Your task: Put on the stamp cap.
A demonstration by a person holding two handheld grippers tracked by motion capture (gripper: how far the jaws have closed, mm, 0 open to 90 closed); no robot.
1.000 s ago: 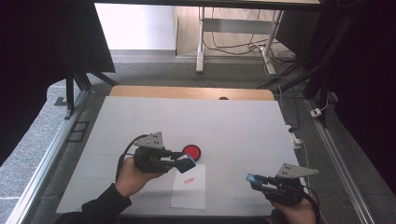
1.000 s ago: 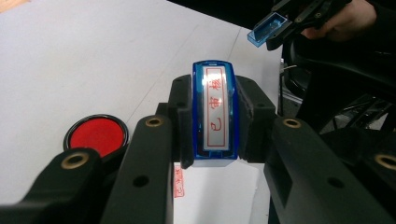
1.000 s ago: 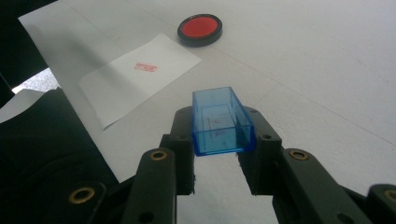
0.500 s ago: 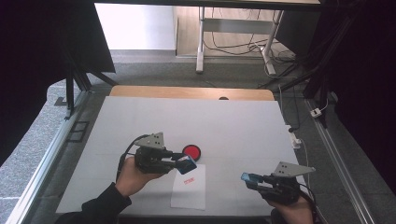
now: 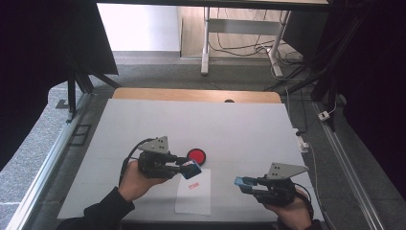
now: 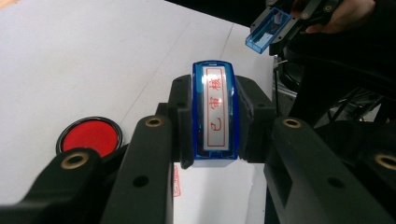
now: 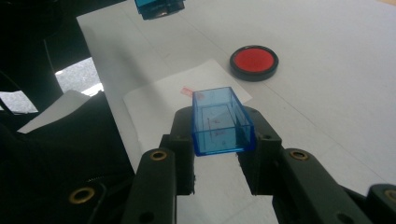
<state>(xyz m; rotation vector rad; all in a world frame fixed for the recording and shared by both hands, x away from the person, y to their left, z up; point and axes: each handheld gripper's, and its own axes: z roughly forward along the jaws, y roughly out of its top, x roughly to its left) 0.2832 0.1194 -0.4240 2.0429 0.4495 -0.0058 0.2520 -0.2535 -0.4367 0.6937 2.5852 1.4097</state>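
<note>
Ink pad (image 5: 196, 155) sits just beyond stamped paper (image 5: 194, 191); table (image 5: 239, 129) otherwise bare.

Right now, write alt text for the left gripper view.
The left gripper is shut on a blue stamp whose face shows red characters. A red ink pad lies on the white table at the left, and the right gripper holds a clear blue cap at the upper right.
</note>
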